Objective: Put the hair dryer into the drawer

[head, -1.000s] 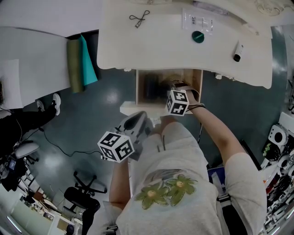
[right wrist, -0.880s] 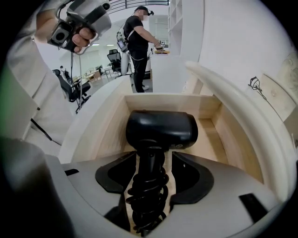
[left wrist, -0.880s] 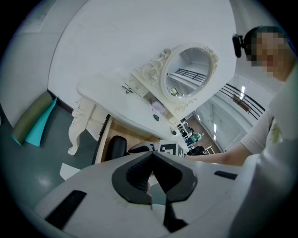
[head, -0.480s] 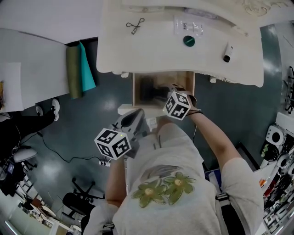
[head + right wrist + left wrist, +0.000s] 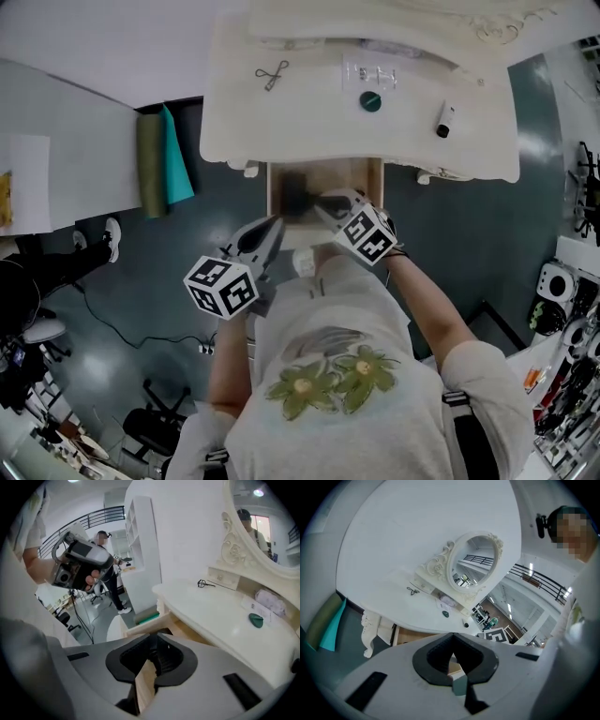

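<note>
Dark hair dryer (image 5: 298, 190) lying inside open wooden drawer (image 5: 367, 174) under white ornate tabletop (image 5: 309, 127); placing looks done. Right gripper (image 5: 323, 199) over drawer, jaws just been closing, near-together w/ nothing between. Left gripper (image 5: 274, 225) beside, jaws together, empty, prob. ready to push drawer shut. Glossy dark floor (image 5: 216, 211), big open room.

Beyond my left fingers (image 5: 436, 658) I see a white carved surface (image 5: 403, 606) carrying an oval mirror (image 5: 471, 566) against a plain white wall (image 5: 417, 517), standing on a dark glossy floor (image 5: 350, 634) to their lower left.
</note>
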The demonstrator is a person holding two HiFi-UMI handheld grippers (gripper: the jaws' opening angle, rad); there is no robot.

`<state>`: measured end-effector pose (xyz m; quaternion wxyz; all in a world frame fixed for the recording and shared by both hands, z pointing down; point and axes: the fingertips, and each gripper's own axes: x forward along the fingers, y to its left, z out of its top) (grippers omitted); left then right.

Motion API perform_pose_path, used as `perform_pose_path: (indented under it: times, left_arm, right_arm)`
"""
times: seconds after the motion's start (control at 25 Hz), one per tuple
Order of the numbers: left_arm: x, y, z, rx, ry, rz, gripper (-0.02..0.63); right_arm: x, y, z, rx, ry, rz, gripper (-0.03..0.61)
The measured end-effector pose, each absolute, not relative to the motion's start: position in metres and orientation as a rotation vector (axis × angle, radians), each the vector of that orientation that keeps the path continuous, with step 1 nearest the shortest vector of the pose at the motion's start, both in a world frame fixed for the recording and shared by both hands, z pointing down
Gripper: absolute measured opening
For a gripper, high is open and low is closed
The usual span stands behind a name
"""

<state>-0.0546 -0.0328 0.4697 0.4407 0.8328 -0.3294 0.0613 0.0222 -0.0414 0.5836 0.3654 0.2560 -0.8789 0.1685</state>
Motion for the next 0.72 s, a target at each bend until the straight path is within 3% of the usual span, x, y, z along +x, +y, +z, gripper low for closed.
perform_pose_path:
  times: [0.32, 0.72]
  left_arm:
    - [-0.052, -0.038, 0.448, 2.108, -0.807, 0.115, 0.008]
    - [-0.039, -0.033, 0.424, 2.169, -0.783, 0.091, 0.008]
  right_arm:
    - [0.015, -0.034, 0.538, 0.752, -2.392, 0.592, 0.025]
    - [0.014, -0.021, 0.518, 0.789, -2.386, 0.505, 0.021]
